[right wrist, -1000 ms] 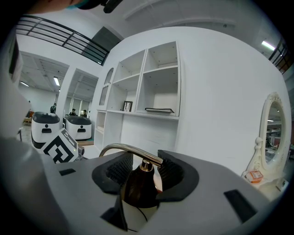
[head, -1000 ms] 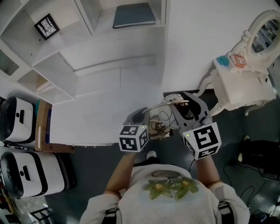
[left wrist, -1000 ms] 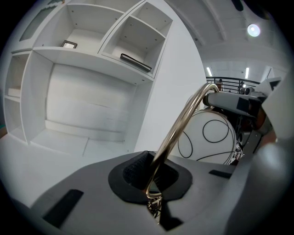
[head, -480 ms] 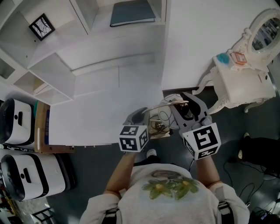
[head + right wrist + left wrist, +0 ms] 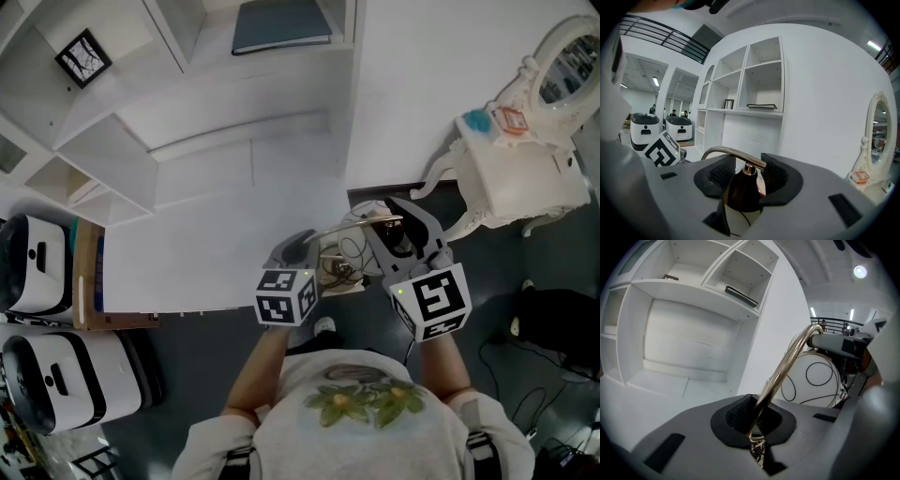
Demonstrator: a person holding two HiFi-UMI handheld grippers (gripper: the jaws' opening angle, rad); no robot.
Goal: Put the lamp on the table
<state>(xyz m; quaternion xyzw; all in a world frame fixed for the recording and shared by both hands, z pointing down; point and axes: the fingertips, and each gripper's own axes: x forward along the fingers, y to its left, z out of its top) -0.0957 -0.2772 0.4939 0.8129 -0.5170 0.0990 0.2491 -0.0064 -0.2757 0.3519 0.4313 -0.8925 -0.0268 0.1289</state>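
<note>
I carry the lamp [image 5: 359, 246] between both grippers, over the dark floor just off the white table's [image 5: 216, 239] near right corner. It has a white globe shade [image 5: 813, 380] with thin black lines, a curved brass arm [image 5: 787, 364] and a dark neck [image 5: 740, 190]. My left gripper [image 5: 302, 247] is shut on the brass arm, which rises out of its pads [image 5: 752, 420]. My right gripper [image 5: 398, 231] holds its jaws wide, closed around the dark neck [image 5: 744, 177], with the brass arm [image 5: 731, 153] curving away to the left.
White shelves stand behind the table with a dark book [image 5: 281, 26] and a small framed picture [image 5: 77, 58]. An ornate white dressing table with an oval mirror [image 5: 520, 178] stands at the right. Two white machines [image 5: 42, 272] and a cardboard box [image 5: 86, 272] are at the left.
The shelves and table have slid slightly up and left in the head view. Both grippers and the lamp keep the same place and the same hold.
</note>
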